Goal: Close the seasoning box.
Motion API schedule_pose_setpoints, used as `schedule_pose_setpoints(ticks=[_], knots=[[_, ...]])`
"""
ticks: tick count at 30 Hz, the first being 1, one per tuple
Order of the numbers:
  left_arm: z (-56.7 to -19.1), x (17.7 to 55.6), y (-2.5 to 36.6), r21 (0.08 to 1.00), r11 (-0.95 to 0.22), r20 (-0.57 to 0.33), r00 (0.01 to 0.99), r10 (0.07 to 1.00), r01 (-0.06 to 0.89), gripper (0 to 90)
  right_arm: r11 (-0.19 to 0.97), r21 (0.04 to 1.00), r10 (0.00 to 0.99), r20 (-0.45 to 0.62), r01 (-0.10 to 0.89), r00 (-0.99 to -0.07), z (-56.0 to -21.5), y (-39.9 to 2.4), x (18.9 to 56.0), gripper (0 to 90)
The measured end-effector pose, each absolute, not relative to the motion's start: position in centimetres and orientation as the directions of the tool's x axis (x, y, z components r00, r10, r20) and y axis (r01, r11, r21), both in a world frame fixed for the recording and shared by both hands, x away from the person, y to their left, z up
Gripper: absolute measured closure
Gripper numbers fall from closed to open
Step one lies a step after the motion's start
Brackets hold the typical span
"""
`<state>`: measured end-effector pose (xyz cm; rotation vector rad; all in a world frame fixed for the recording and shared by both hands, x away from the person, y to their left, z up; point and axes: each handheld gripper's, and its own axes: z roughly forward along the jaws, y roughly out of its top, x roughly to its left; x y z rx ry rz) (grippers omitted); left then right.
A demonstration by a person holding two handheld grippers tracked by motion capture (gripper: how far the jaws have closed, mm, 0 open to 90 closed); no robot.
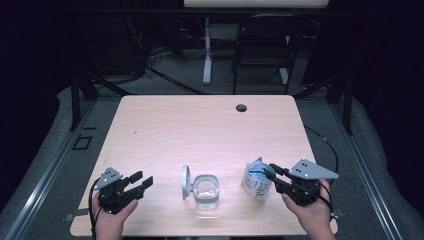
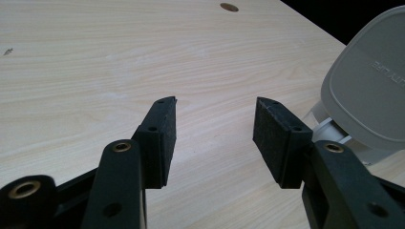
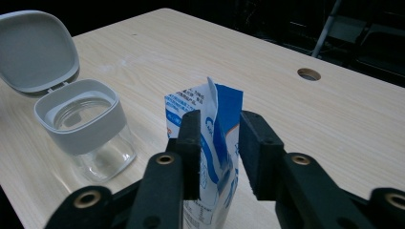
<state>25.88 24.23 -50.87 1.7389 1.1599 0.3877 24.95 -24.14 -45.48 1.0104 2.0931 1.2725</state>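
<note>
A blue and white pouch point(image 1: 257, 179) stands upright on the table's front right. My right gripper point(image 1: 270, 172) has its jaws on either side of the pouch's open top point(image 3: 229, 102); the pads point(image 3: 191, 143) stand a little apart from it, so the gripper point(image 3: 219, 117) is open. A clear glass jar point(image 1: 206, 191) with a grey collar sits at the front middle, its grey hinged lid point(image 1: 185, 181) flipped up on its left. My left gripper point(image 1: 142, 179) rests open left of the jar, with nothing between its pads point(image 2: 215, 107). The lid point(image 2: 367, 95) stands just to its right.
The pale wooden table point(image 1: 200, 125) has a round cable hole point(image 1: 241, 107) near its far edge. A dark chair point(image 1: 265, 45) and a white desk leg point(image 1: 206, 50) stand beyond the table. Metal rails run along the floor on both sides.
</note>
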Motion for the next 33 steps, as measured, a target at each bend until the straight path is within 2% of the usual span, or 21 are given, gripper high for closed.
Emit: schedule_pose_setpoints(ticks=[1,3,16,33], knots=[[-50.9,25.9,24.2,0.847,-0.071,-0.236,0.494,0.837,0.526,50.8,0.287,0.895,0.792,-0.022,0.342,-0.61,-45.7,-24.1,25.0,64.2],[-50.9,25.9,24.3,0.848,-0.071,-0.235,0.494,0.837,0.525,50.7,0.289,0.894,0.789,-0.019,0.344,-0.614,-45.9,-24.0,25.1,60.8],[-50.9,25.9,24.3,0.847,-0.073,-0.233,0.492,0.839,0.527,50.8,0.267,0.902,0.798,-0.009,0.34,-0.603,-47.8,-23.2,25.6,43.6],[-50.9,25.9,24.5,0.85,-0.06,-0.24,0.485,0.841,0.524,50.8,0.264,0.9,0.801,-0.003,0.348,-0.599,-50.4,-22.6,25.9,42.6]])
